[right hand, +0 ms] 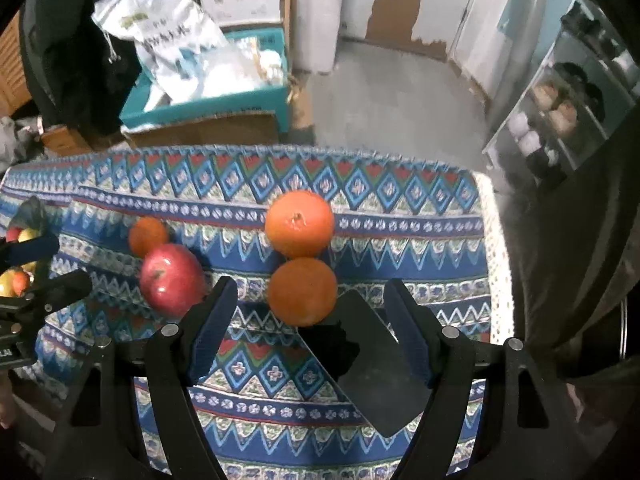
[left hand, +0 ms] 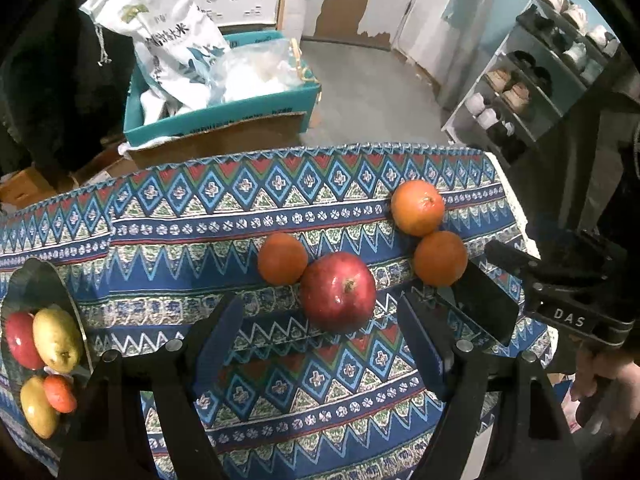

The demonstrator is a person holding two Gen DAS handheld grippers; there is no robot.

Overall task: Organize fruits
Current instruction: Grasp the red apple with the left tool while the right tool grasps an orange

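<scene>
Left wrist view: two open grippers lined up on loose fruit

Apple [left hand: 338, 292] lies on the cloth [left hand: 280, 400], touching one orange [left hand: 282, 258]; left gripper [left hand: 320, 344] stands open and empty just short of it; right gripper [right hand: 308, 332], likewise open and empty, faces another orange [right hand: 302, 291]; straddle each fruit squarely before closing, since round fruit likely rolls; bowl [left hand: 72, 300] with sorted fruit waits at left.

The shoe rack [right hand: 560, 120] is blurred; the bowl [right hand: 32, 208] is edge-cropped.
</scene>
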